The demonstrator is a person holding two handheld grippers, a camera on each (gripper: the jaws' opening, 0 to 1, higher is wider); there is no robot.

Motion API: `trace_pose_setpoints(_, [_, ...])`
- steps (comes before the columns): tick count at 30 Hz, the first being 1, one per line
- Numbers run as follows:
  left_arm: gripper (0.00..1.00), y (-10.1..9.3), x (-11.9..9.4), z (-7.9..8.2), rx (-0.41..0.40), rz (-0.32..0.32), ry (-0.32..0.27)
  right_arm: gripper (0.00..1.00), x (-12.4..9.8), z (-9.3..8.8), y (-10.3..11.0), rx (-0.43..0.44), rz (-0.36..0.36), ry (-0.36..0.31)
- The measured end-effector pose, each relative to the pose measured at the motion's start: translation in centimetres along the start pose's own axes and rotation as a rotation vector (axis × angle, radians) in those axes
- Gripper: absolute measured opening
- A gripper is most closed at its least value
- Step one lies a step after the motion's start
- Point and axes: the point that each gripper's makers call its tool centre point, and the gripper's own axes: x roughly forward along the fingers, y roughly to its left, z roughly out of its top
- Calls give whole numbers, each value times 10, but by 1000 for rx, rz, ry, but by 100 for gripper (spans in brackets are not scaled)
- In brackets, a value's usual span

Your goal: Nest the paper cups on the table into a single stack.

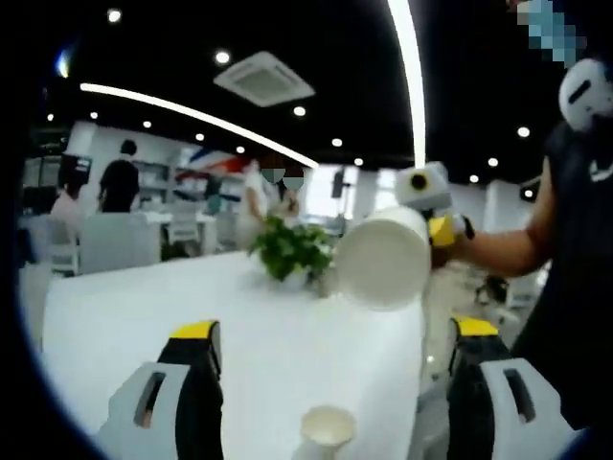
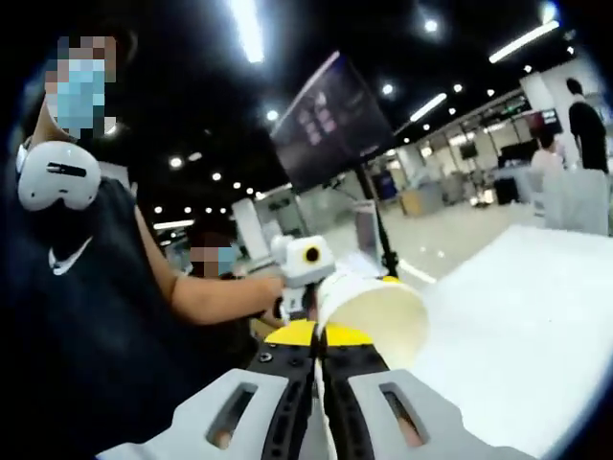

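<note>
In the left gripper view a small white paper cup (image 1: 328, 428) stands upright on the white table (image 1: 134, 316), low between my left gripper's (image 1: 335, 331) wide-apart jaws; that gripper is open and holds nothing. Above the table's right side hangs a second white paper cup (image 1: 383, 259), tipped on its side with its base towards this camera, held by my right gripper (image 1: 442, 230). In the right gripper view my right gripper (image 2: 319, 343) is shut on the wall of that cup (image 2: 378, 311), whose open mouth faces away. The left gripper (image 2: 305, 273) shows just behind the cup.
A green potted plant (image 1: 292, 249) stands on the table beyond the held cup. The person holding the grippers (image 2: 86, 287) is at the table's right edge. Chairs (image 1: 115, 244) and other people are behind the table, and a dark screen on a stand (image 2: 335, 115).
</note>
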Motion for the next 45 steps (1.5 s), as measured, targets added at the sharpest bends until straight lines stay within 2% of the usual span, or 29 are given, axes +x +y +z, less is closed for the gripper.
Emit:
trace_pose_setpoints(2, [99, 9, -7, -4, 26, 51, 18, 0, -1, 2, -1, -30, -18, 37])
trace_pose_setpoints(4, [99, 18, -13, -8, 14, 97, 33, 0, -2, 4, -3, -79, -43, 97])
trace_pose_setpoints(6, [99, 24, -21, -13, -17, 115, 50, 0, -3, 8, -4, -109, -53, 142])
trace_pose_setpoints(8, [99, 30, -30, -23, -26, 148, 94, 0, -4, 11, -4, -132, -58, 192])
trace_pose_setpoints(12, [99, 34, -41, -28, -38, 173, 89, 0, -4, 18, -6, -130, -65, 277])
trace_pose_setpoints(15, [99, 40, -51, -38, -39, 208, 91, 0, -5, 16, -14, -196, -116, 422])
trace_pose_setpoints(17, [99, 42, -55, -47, -31, 221, 115, 0, -6, 9, -16, -176, -114, 521])
trace_pose_setpoints(21, [99, 45, -64, -60, -54, 241, 140, 0, -7, -1, -26, -193, -142, 695])
trace_pose_setpoints(29, [99, 49, -83, -93, -21, 282, 240, 0, 3, -6, -33, -215, -154, 887])
trace_pose_setpoints(32, [99, 52, -88, -98, -31, 299, 237, 0, 1, -7, -38, -235, -177, 1012])
trace_pose_setpoints(34, [99, 53, -90, -102, -42, 304, 239, 0, 2, -6, -40, -208, -223, 1058])
trace_pose_setpoints(39, [99, 57, -94, -104, -43, 317, 242, 0, 5, -10, -41, -212, -250, 1162])
trace_pose_setpoints(45, [99, 63, -96, -99, -49, 326, 219, 0, 11, -14, -39, -219, -260, 1208])
